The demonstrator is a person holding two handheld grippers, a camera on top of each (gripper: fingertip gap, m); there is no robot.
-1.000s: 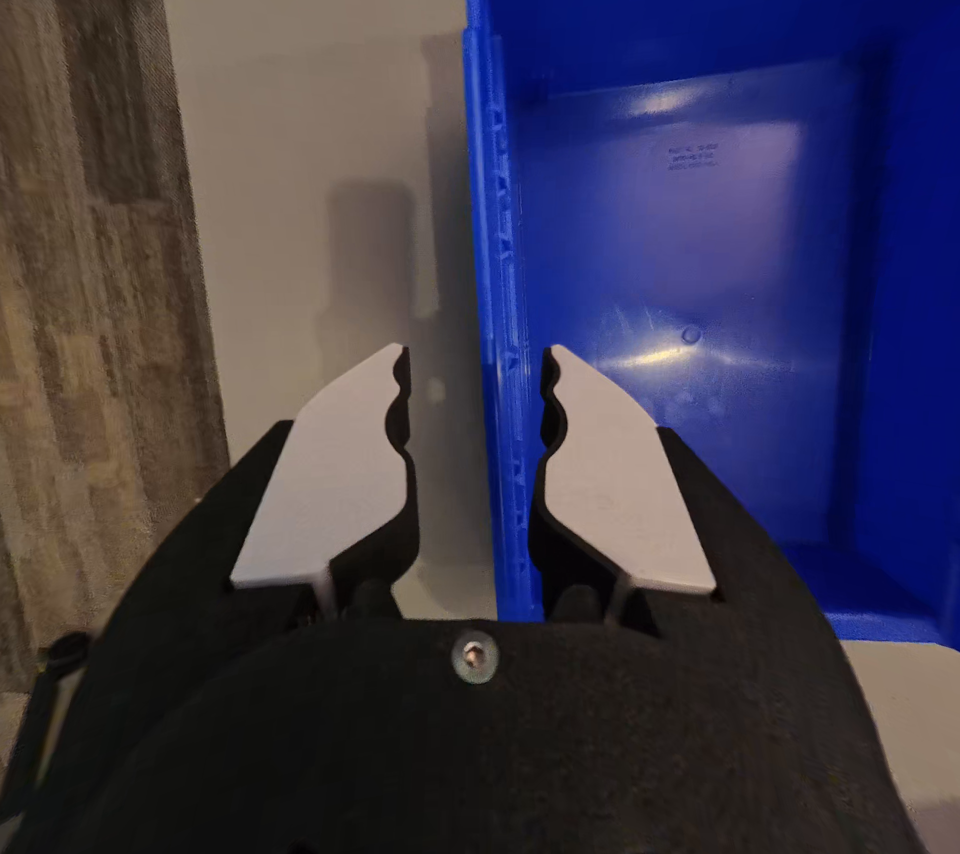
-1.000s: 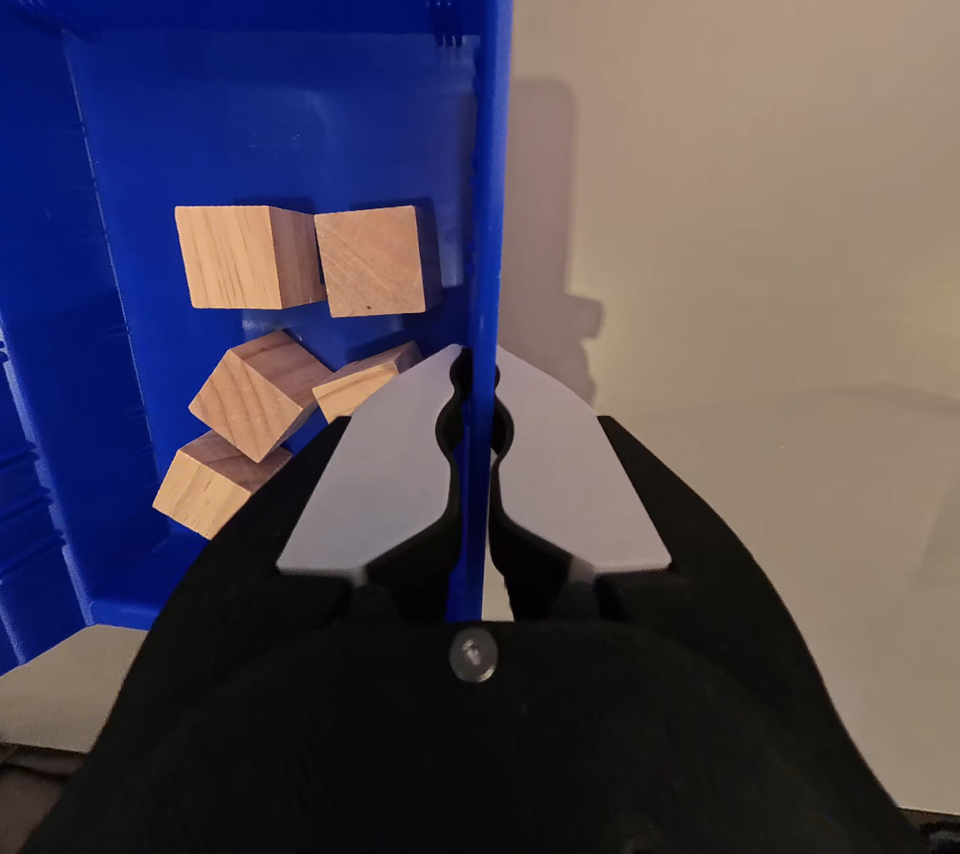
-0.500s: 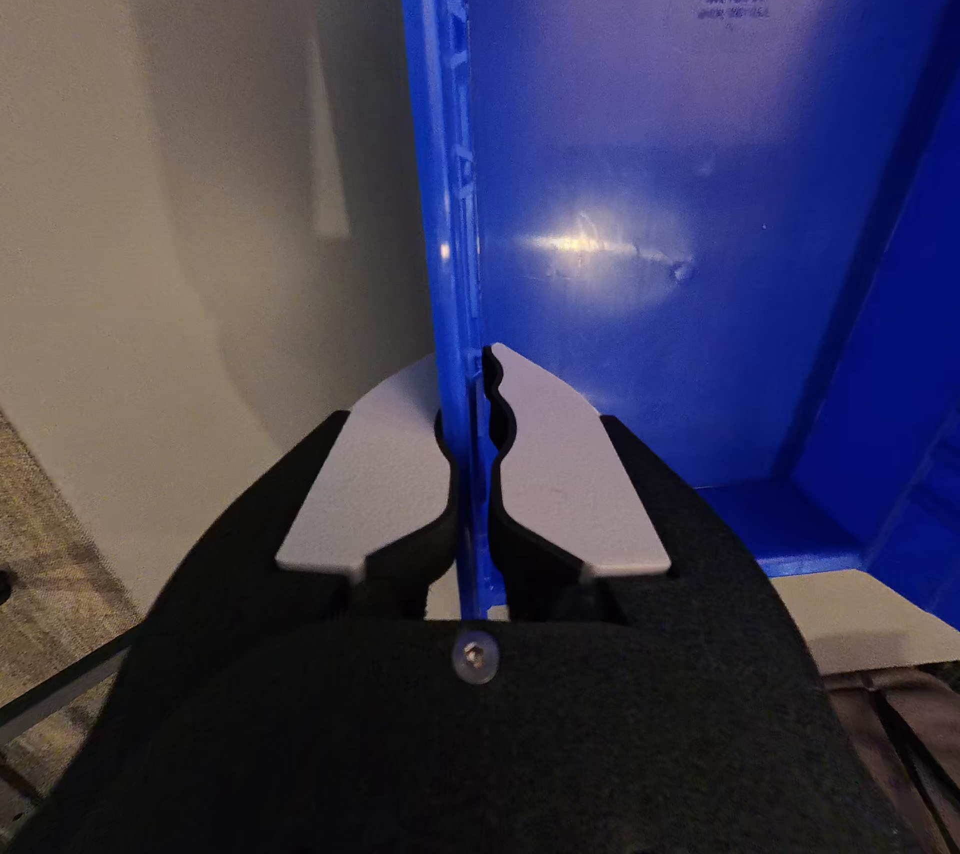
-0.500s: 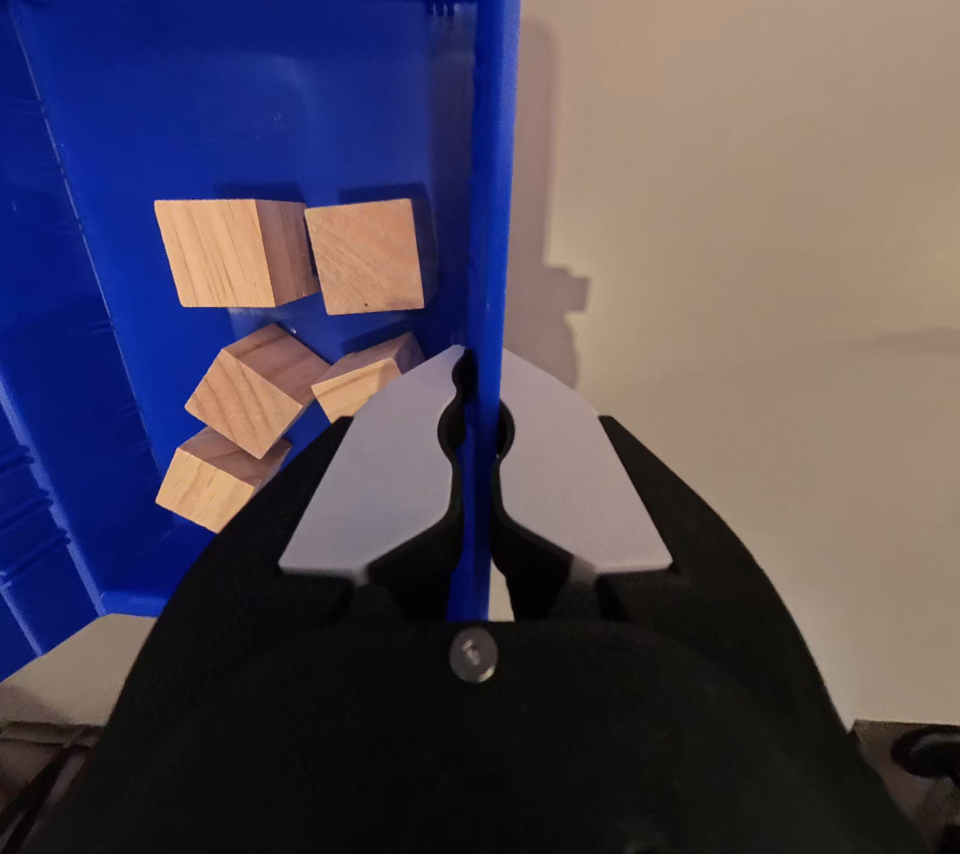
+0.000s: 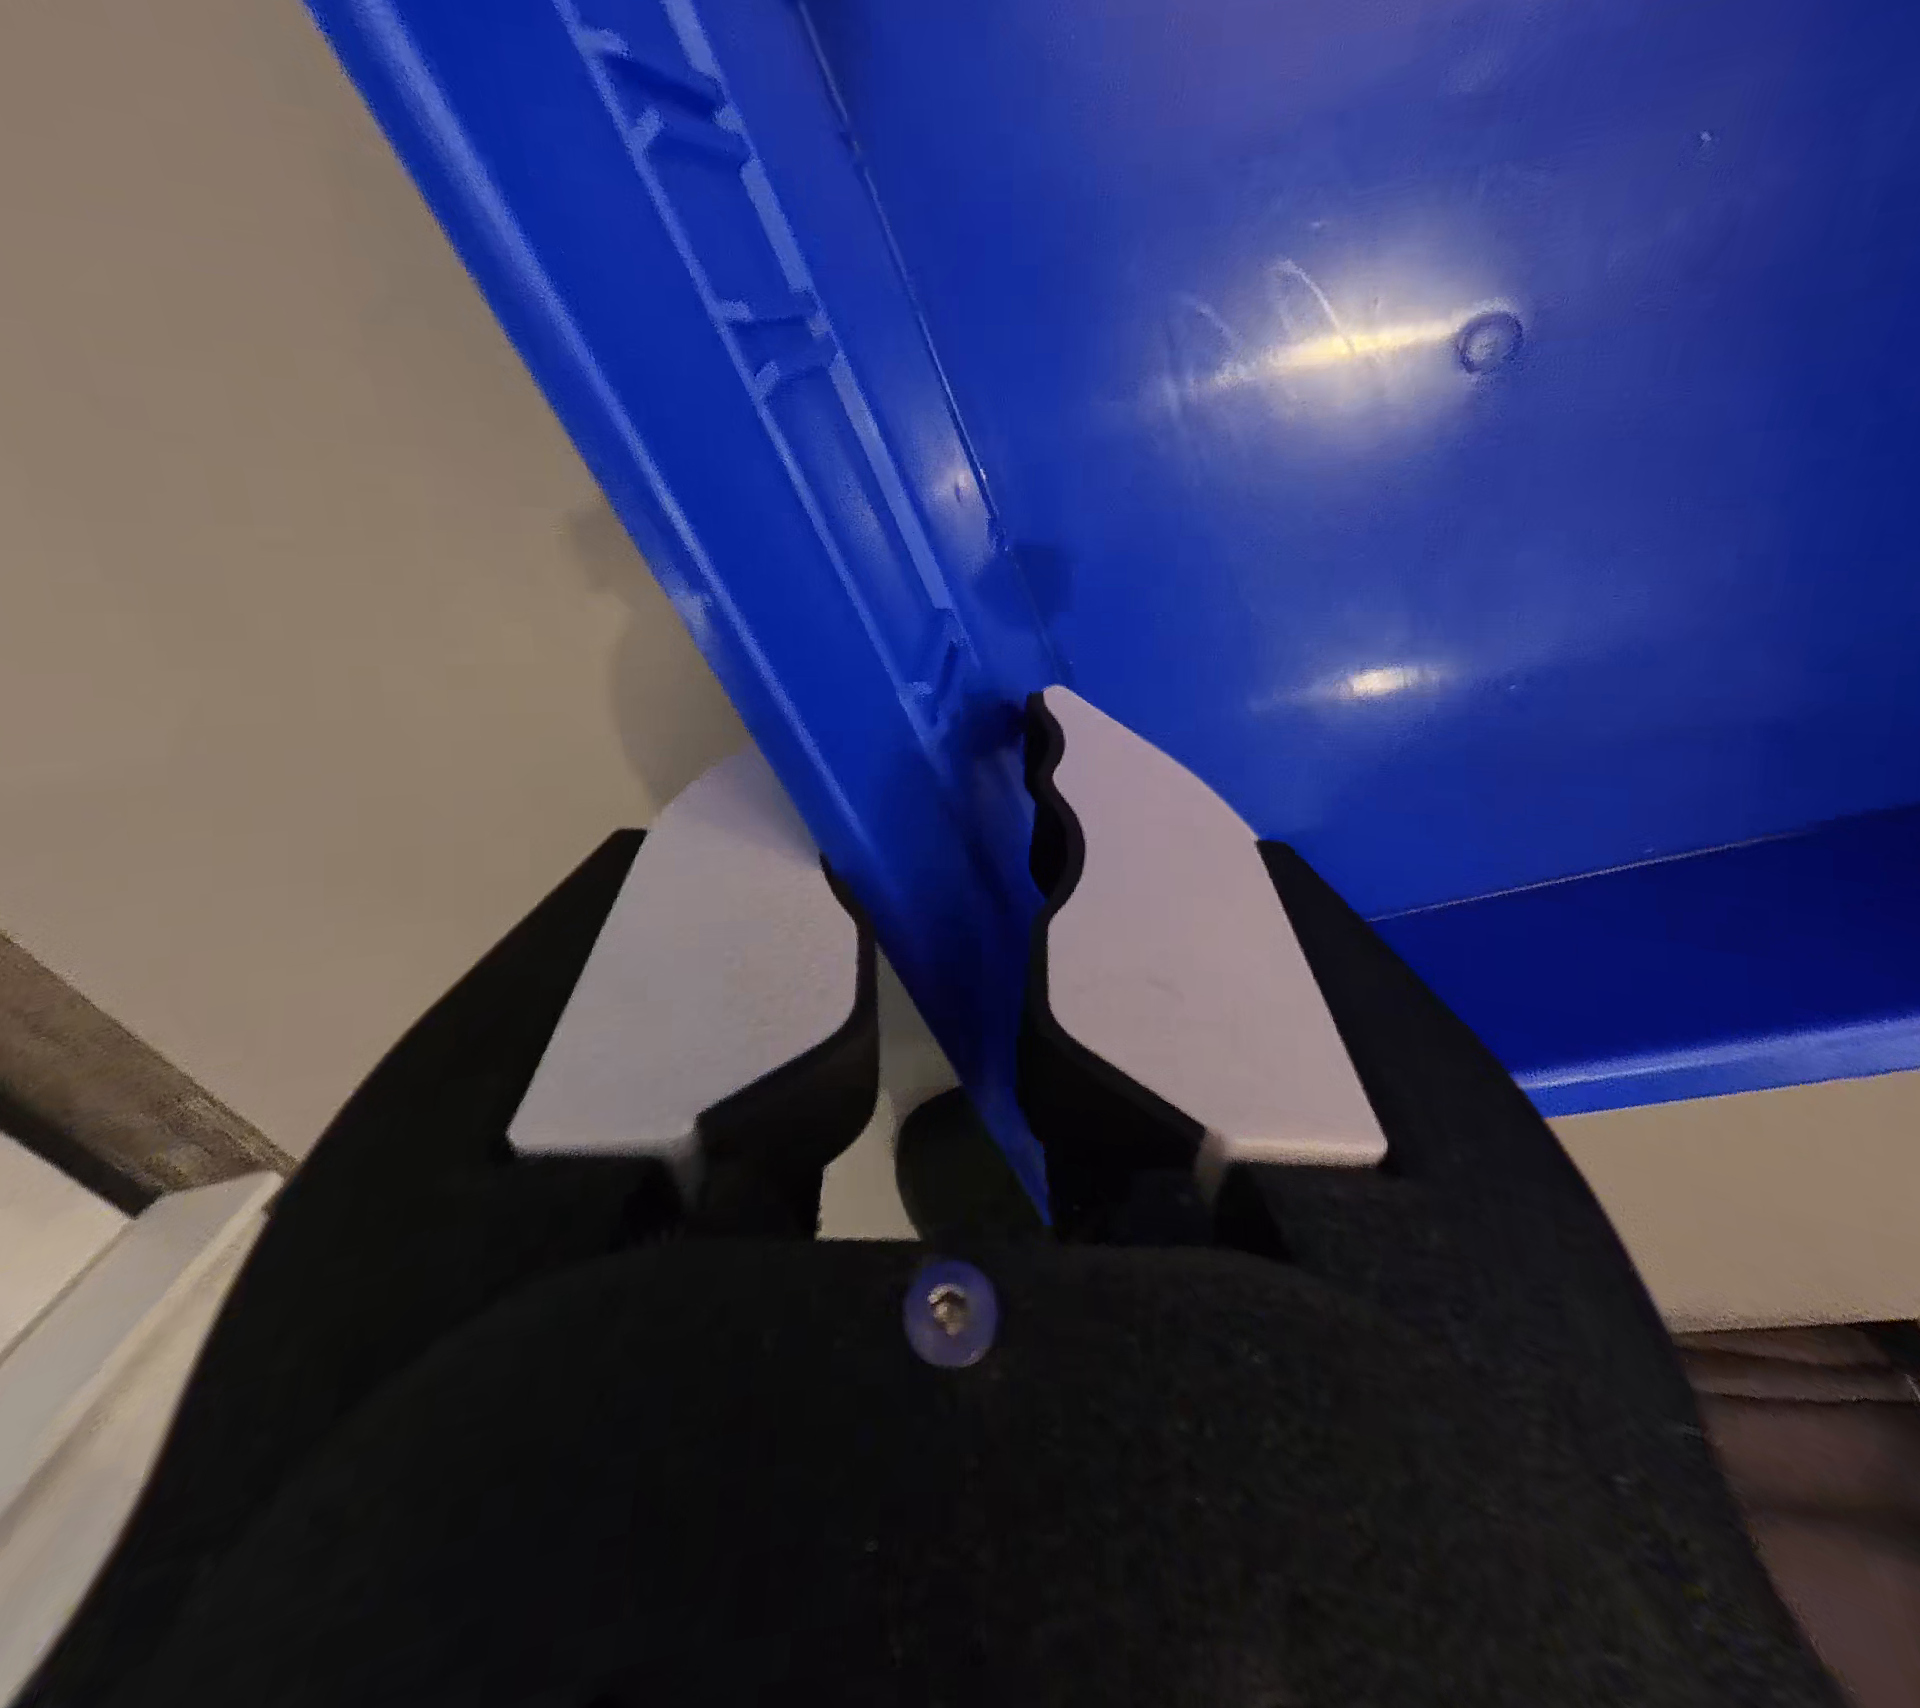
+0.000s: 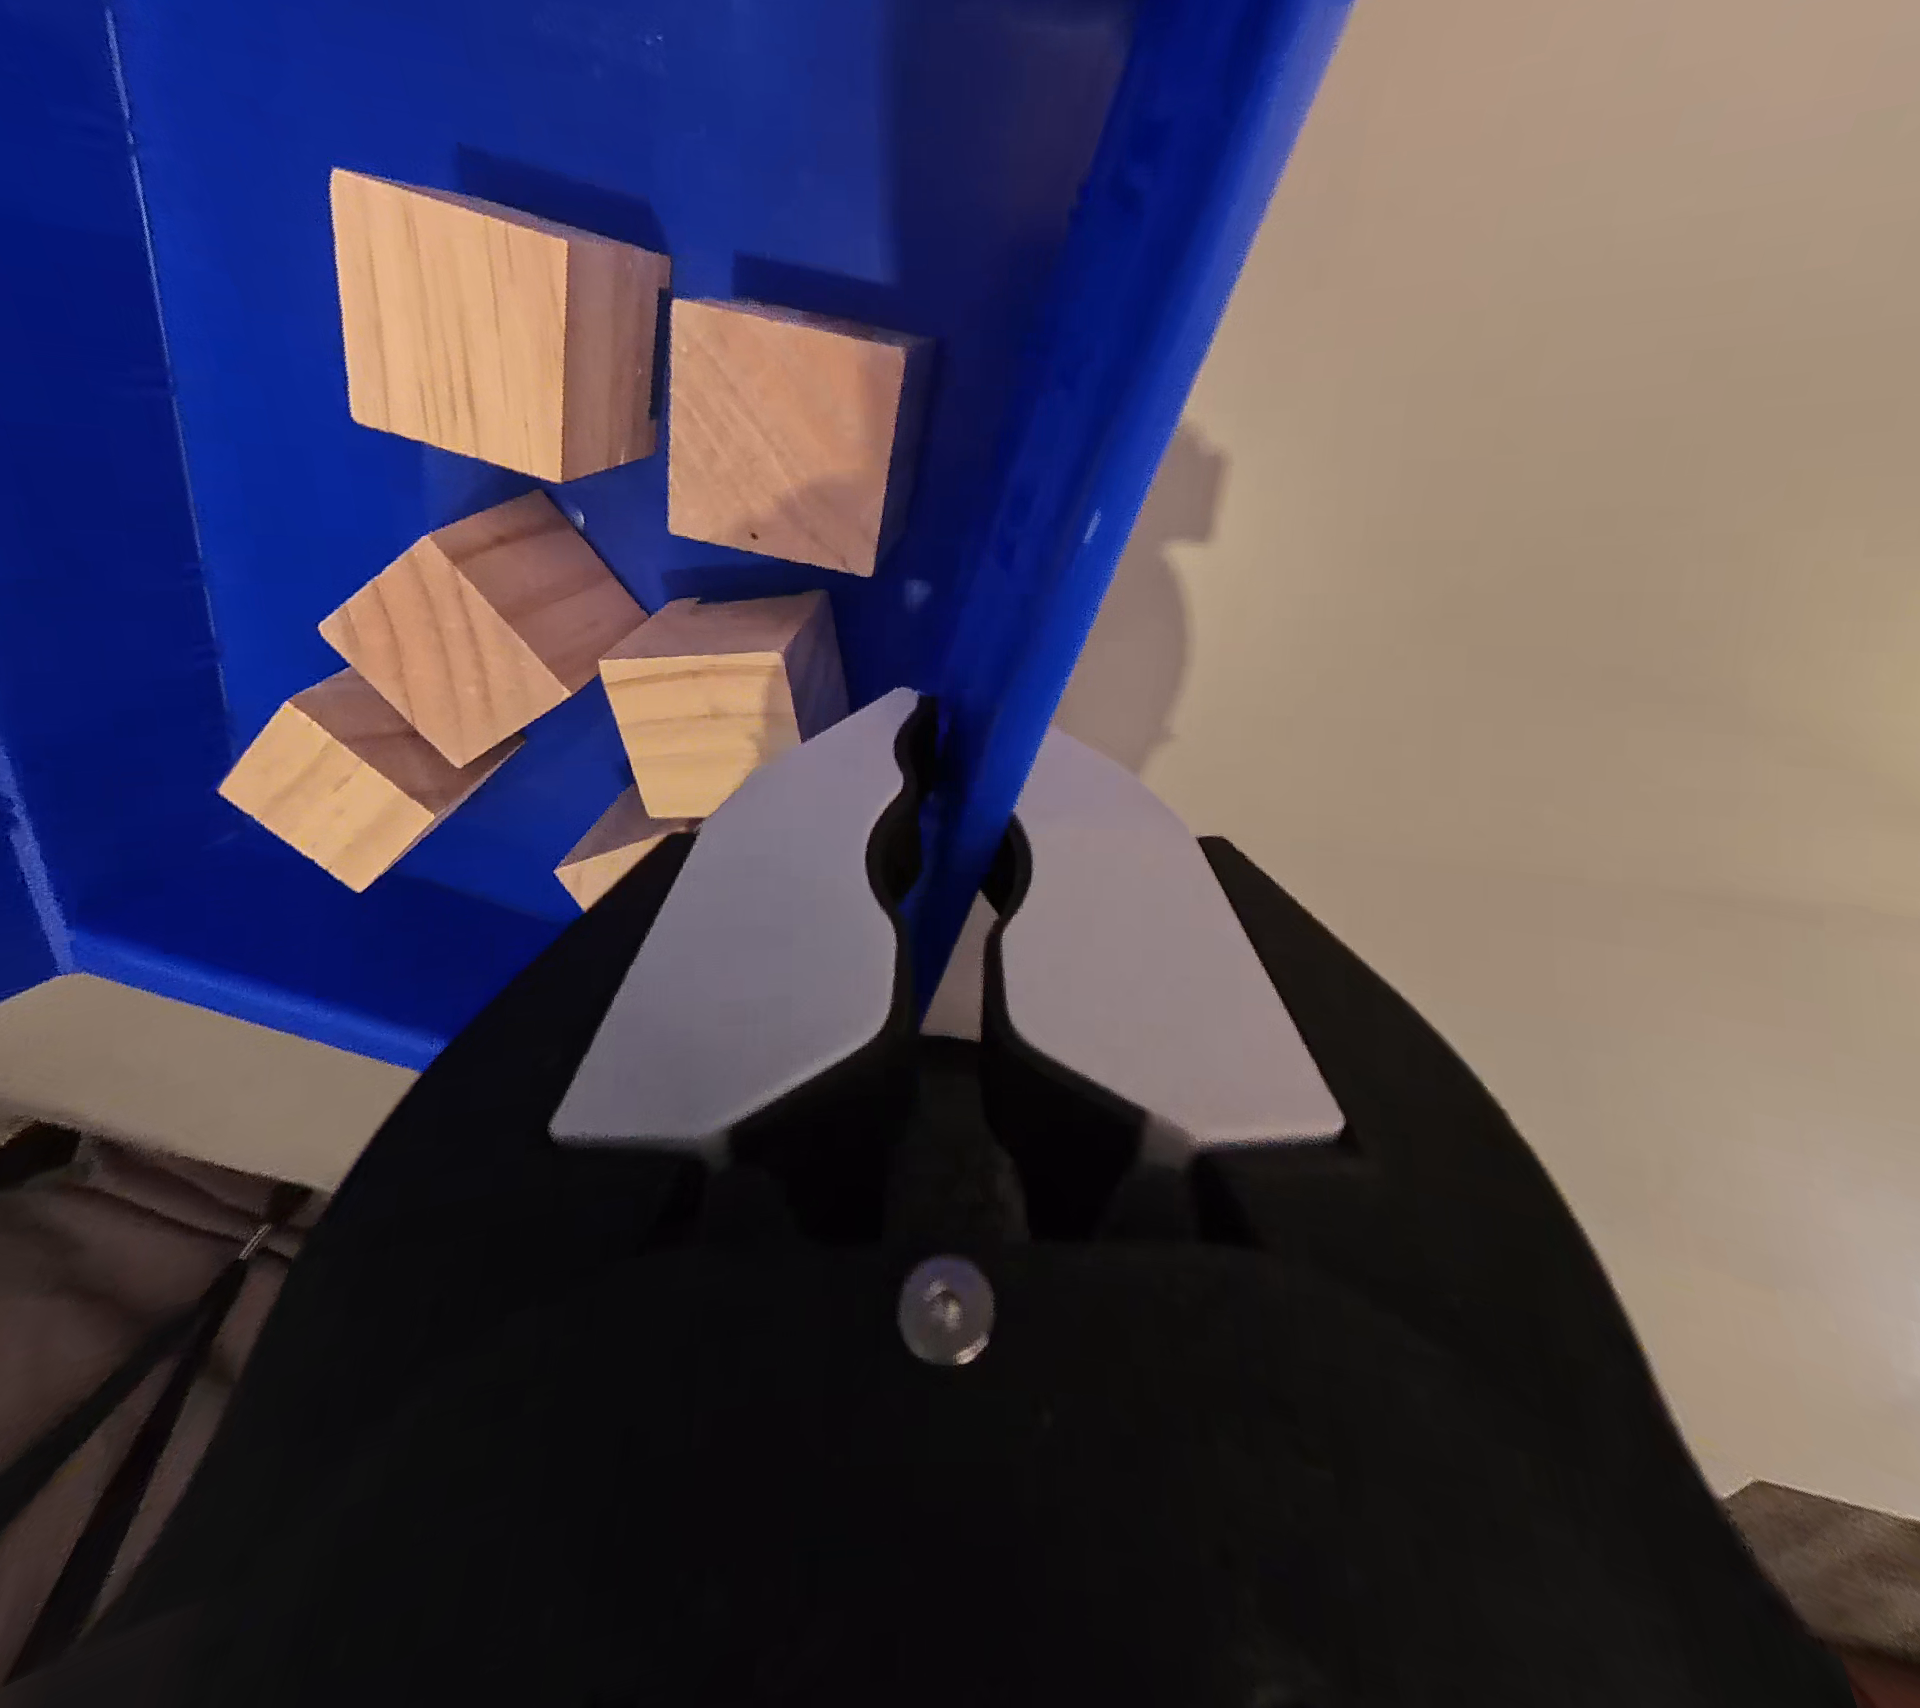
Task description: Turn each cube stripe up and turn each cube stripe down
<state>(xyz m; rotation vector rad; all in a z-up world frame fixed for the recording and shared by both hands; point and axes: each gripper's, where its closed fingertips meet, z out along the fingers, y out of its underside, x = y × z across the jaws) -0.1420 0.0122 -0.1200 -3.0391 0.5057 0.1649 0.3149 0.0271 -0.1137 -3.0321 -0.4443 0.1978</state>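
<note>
A blue plastic bin (image 6: 1143, 287) holds several plain wooden cubes, among them one (image 6: 457, 318), a second (image 6: 779, 432) and a third (image 6: 468, 630), bunched near its right wall. No stripe shows on any visible face. My right gripper (image 6: 971, 723) is shut on the bin's right wall, and its left finger hides part of a cube (image 6: 613, 858). My left gripper (image 5: 914, 744) is shut on the bin's left wall (image 5: 665, 224). No cube shows in the left wrist view, only the bare bin floor (image 5: 1351, 204). The bin appears slanted in both views.
The bin is over a beige tabletop (image 5: 260, 411), which also shows to the right in the right wrist view (image 6: 1558, 515). Carpet (image 5: 83, 1056) and a white ledge (image 5: 62, 1295) lie at the lower left. Dark fabric (image 6: 104, 1243) lies below the table's near edge.
My left gripper went from open beside the bin's left wall to shut on it. The bin now appears slanted in both views, and the cubes have shifted a little, with more of the near ones showing.
</note>
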